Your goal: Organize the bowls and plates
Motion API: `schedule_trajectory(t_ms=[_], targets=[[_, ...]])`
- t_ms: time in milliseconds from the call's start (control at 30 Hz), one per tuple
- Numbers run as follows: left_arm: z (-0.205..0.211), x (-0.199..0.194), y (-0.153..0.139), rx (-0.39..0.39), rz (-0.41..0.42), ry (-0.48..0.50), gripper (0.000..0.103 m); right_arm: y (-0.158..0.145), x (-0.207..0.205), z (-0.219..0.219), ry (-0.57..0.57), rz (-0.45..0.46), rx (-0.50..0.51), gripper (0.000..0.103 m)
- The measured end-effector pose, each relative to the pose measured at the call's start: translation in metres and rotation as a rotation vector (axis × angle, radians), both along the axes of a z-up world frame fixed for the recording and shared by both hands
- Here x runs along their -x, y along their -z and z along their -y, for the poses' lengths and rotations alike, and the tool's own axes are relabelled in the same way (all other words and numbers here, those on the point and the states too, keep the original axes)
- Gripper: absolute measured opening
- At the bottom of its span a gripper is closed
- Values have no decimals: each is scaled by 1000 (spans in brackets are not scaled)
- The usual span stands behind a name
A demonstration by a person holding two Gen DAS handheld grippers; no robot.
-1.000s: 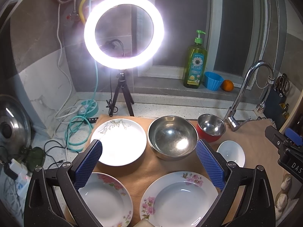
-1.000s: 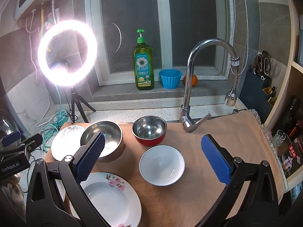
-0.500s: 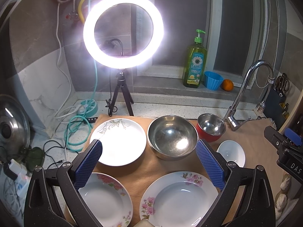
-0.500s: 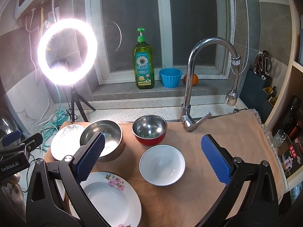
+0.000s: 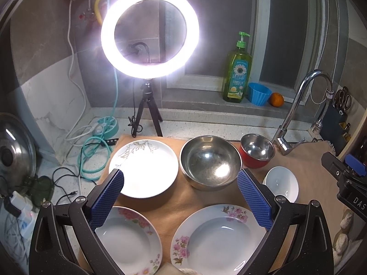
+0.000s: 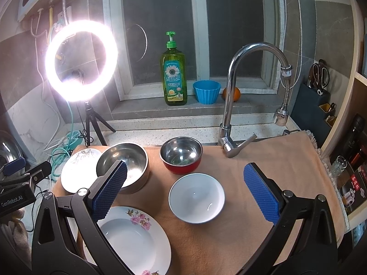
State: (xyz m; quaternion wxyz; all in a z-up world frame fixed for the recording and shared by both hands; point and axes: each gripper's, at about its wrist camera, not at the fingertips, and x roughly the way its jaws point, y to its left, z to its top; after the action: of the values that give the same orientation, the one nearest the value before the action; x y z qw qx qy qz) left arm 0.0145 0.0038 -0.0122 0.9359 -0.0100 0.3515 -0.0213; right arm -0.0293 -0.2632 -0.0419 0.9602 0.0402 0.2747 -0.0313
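Note:
On a tan cloth point(image 5: 179, 206) lie a white leaf-pattern plate point(image 5: 143, 168), two pink-flower plates point(image 5: 128, 240) point(image 5: 218, 238), a large steel bowl point(image 5: 209, 162), a red bowl with a steel inside point(image 5: 257, 150) and a small white bowl point(image 5: 281, 183). My left gripper point(image 5: 181, 183) is open and empty above the plates. My right gripper point(image 6: 183, 181) is open and empty above the white bowl point(image 6: 196, 200), with the red bowl point(image 6: 181, 154), the steel bowl point(image 6: 123, 166) and one flower plate point(image 6: 133, 240) around it.
A lit ring light on a tripod point(image 5: 149, 34) stands behind the plates. A faucet point(image 6: 231, 114) rises behind the red bowl. A soap bottle point(image 6: 174, 78), a blue cup point(image 6: 206, 91) and an orange sit on the sill. Cables point(image 5: 91, 151) lie left.

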Motion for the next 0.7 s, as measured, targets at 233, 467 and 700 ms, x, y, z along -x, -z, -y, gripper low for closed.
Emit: schedule_trajectory(t_ms=[233,467,700], targets=[[-14,2,14,-9,-53,-1,99,6,5,10,-12,-26,-19,103],[-28,5,41,18,-171,32,79,27,10,27,-46,-112,-84,97],[-40,14,70,89,-306,78,52,59,8,43,-96,-243,-190,78]])
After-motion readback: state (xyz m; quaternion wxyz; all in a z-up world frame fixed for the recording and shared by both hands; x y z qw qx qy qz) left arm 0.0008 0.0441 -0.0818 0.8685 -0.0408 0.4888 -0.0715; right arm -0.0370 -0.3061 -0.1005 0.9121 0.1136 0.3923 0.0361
